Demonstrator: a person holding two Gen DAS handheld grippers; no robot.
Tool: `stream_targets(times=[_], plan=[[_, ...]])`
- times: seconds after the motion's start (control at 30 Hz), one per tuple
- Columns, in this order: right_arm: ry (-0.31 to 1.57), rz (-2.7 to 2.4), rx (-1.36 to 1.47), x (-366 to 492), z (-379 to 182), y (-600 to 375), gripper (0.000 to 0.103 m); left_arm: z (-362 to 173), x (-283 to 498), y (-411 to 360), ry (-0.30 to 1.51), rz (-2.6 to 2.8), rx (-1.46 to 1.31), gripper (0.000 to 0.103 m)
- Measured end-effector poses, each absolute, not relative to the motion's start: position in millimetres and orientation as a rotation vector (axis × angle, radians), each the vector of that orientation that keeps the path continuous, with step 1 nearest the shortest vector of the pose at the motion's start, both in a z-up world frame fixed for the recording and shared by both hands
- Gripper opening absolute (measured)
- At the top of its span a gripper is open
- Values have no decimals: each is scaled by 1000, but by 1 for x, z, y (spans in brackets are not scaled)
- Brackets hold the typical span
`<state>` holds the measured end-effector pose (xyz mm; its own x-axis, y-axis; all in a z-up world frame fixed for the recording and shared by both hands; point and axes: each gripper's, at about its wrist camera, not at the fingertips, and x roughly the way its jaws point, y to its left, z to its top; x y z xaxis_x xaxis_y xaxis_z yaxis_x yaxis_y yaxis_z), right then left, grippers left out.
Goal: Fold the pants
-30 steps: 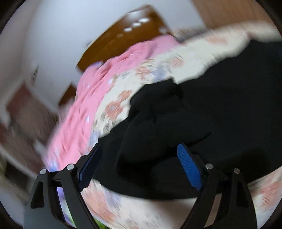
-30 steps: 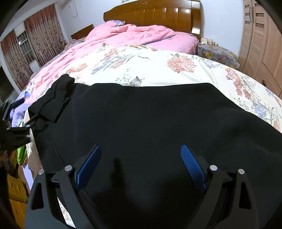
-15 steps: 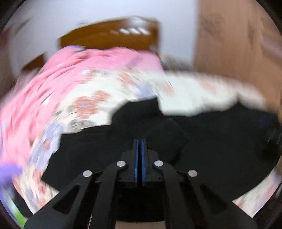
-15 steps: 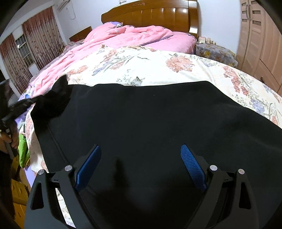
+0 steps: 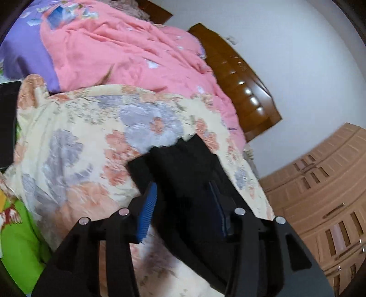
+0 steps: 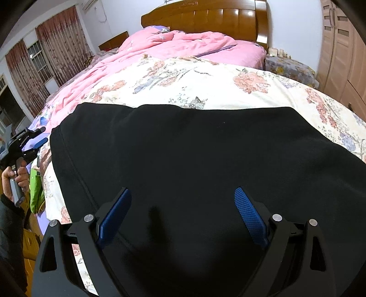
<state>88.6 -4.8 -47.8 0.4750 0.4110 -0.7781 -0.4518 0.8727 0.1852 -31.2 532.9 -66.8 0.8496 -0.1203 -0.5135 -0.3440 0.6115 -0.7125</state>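
Pants (image 6: 194,164): black, spread flat on the floral bedsheet (image 6: 205,80), long axis running from 9 to 3 o'clock in the right wrist view. Right gripper (image 6: 183,214): fingers wide, empty, hovering over the cloth's near edge. Left gripper (image 5: 183,205): fingers apart, the pants' end dead ahead at 12 o'clock; contact cannot be told, fabric blurred.

Black fabric pants (image 6: 194,160) lay on floral cotton bedsheet (image 6: 205,82); rumpled pink quilt (image 6: 183,43) behind, wooden headboard (image 6: 205,18) beyond

Wooden headboard (image 6: 203,17), curtained window (image 6: 40,61), wardrobe (image 5: 320,182)
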Motion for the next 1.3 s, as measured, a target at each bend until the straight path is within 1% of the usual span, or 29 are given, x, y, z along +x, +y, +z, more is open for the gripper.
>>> stream_targets(times=[0.23,0.27,0.3,0.4,0.53,0.6,0.67,0.73,0.8,0.83,0.87,0.9,0.93,1.03,1.07,1.1,1.13,1.17,1.23,1.27,1.3], plan=[[946,541,-61,86,-50,5,88,-79,4,518,621,118,-887,44],[947,543,-63,86,-51,6,88,-80,6,518,622,125,-878,40],[948,545,-66,85,-51,7,88,-80,9,515,634,141,-854,22],[950,554,-83,82,-53,11,88,-73,8,508,621,145,-805,15],[949,555,-88,80,-53,12,88,-41,-11,495,556,117,-764,14],[940,560,-79,79,-50,11,89,-34,-21,497,554,145,-753,14],[937,571,-76,78,-49,13,89,-47,-20,504,609,163,-755,14],[943,580,-86,76,-51,17,89,-80,-13,514,709,183,-787,15],[948,588,-98,74,-52,20,89,-93,-13,517,704,165,-788,17],[948,593,-104,73,-52,21,89,-92,-16,517,680,154,-775,22],[947,602,-113,70,-52,23,89,-90,-18,516,668,158,-760,24],[945,610,-119,69,-51,25,89,-87,-19,515,658,173,-741,30],[943,619,-128,67,-51,27,89,-85,-19,514,653,180,-724,33],[975,604,-186,68,-61,34,89,-82,-5,504,712,208,-625,33],[1010,604,-191,71,-69,35,92,-82,-1,502,731,221,-600,33],[975,614,-215,68,-70,36,94,-81,2,499,746,242,-563,37],[981,613,-242,66,-71,39,94,-77,2,497,748,282,-533,47],[977,606,-263,65,-71,41,94,-73,-1,496,742,320,-515,52],[1002,591,-238,66,-65,39,94,-53,-11,481,698,458,-421,77],[997,599,-211,66,-61,35,94,-41,-16,470,664,492,-364,83],[979,609,-186,66,-55,30,94,-24,-22,451,611,501,-295,95]])
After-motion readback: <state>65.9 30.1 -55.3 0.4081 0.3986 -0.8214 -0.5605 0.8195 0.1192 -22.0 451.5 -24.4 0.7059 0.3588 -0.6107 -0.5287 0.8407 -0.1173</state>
